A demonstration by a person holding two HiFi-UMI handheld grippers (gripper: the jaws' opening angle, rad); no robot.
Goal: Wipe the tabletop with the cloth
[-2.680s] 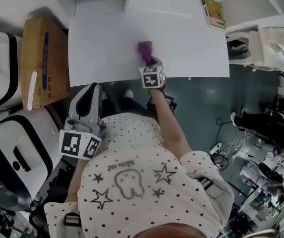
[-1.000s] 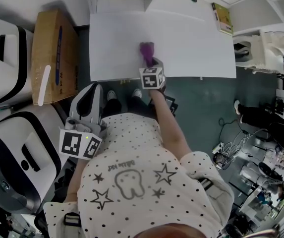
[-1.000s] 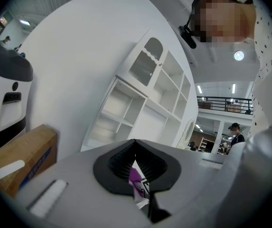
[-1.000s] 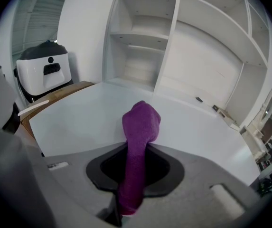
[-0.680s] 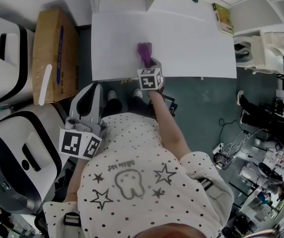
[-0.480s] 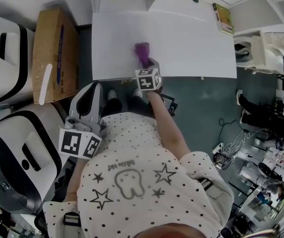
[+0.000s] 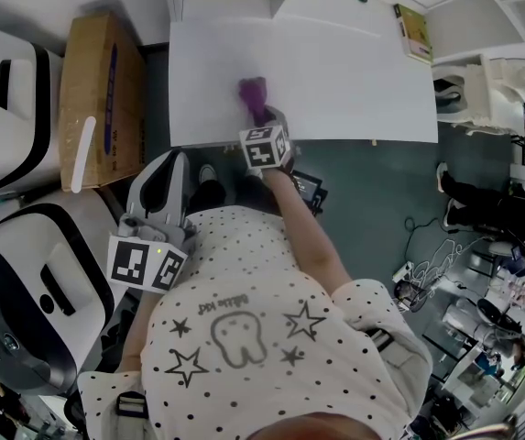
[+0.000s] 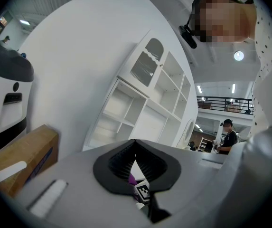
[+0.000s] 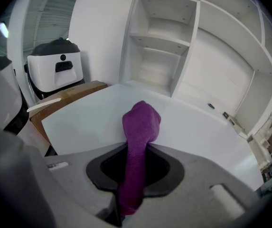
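Observation:
A purple cloth lies bunched on the white tabletop, near its front edge left of centre. My right gripper is shut on the purple cloth, whose free end rests on the tabletop. My left gripper hangs low beside the person's body, off the table, jaws shut with nothing between them. In the left gripper view the left gripper points up toward the table, with the right gripper's marker cube showing past it.
A cardboard box stands left of the table. White machines sit at the far left. A yellow-green book lies by the table's far right corner. White shelving stands behind the table.
My right gripper has slid the cloth leftward along the tabletop near the front edge. The left gripper has stayed where it was.

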